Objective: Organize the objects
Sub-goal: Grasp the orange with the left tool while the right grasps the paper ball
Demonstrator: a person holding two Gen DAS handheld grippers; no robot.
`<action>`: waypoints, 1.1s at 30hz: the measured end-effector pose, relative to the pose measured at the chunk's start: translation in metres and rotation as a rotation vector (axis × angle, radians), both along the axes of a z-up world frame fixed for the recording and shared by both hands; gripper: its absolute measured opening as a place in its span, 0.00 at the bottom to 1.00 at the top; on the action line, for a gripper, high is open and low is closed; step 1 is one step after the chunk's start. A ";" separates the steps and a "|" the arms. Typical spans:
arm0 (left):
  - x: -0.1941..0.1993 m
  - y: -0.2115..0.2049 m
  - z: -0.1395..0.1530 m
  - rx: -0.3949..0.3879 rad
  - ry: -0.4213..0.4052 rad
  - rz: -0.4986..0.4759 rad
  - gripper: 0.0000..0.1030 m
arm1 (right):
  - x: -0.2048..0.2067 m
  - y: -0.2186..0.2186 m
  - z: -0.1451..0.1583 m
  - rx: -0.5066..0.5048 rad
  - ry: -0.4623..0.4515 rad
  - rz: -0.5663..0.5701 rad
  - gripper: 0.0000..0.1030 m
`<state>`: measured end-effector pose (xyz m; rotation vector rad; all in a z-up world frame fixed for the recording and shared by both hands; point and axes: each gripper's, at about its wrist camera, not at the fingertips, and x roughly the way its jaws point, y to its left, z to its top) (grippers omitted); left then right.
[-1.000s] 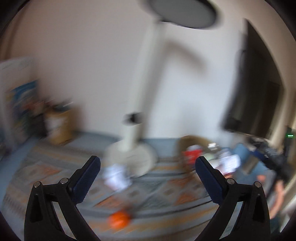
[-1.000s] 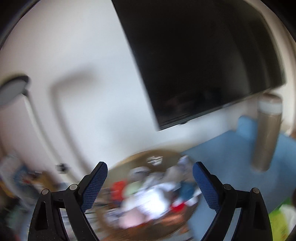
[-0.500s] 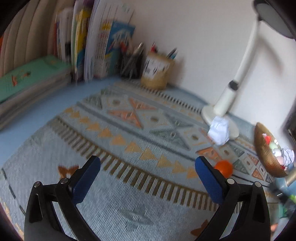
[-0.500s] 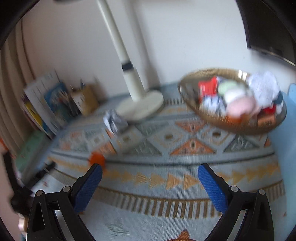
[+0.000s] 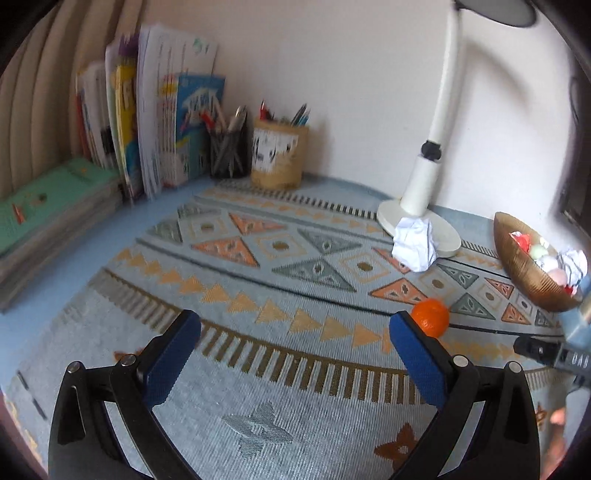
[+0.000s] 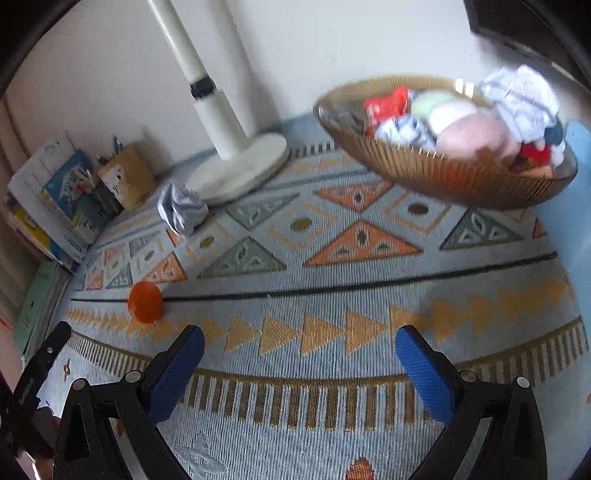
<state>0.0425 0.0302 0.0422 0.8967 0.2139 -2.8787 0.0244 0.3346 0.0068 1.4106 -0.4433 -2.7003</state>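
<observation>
A small orange (image 5: 430,318) (image 6: 145,302) lies on the patterned mat (image 5: 280,295) (image 6: 332,266). A crumpled white paper ball (image 5: 414,243) (image 6: 181,209) rests against the lamp base. A golden ribbed bowl (image 5: 524,273) (image 6: 436,173) holds several crumpled papers and wrappers. My left gripper (image 5: 293,330) hovers open over the mat, its right finger just in front of the orange. My right gripper (image 6: 299,345) is open too, above the mat's middle, with the orange off to its left. Nothing is between either pair of fingers.
A white desk lamp (image 5: 424,184) (image 6: 229,147) stands at the back by the wall. Upright books (image 5: 155,125), a green stack (image 5: 48,214) and two pen holders (image 5: 279,155) line the left. A dark screen edge (image 6: 524,26) is at the far right.
Both grippers have swung down from facing the wall, lamp and screen to looking at the mat. The orange and paper ball have not moved.
</observation>
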 end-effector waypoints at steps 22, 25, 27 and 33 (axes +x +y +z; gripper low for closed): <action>-0.080 0.067 -0.028 0.103 -0.294 -0.424 0.72 | -0.164 -0.098 0.003 -0.133 -0.066 0.211 0.80; -0.085 0.075 -0.027 0.060 -0.296 -0.457 0.64 | -0.168 -0.095 -0.002 -0.171 -0.058 0.215 0.74; -0.089 0.076 -0.028 0.094 -0.296 -0.483 0.56 | -0.170 -0.092 -0.002 -0.157 -0.049 0.212 0.62; -0.081 0.087 -0.027 0.096 -0.276 -0.545 0.33 | -0.156 -0.089 0.009 -0.196 0.008 0.261 0.50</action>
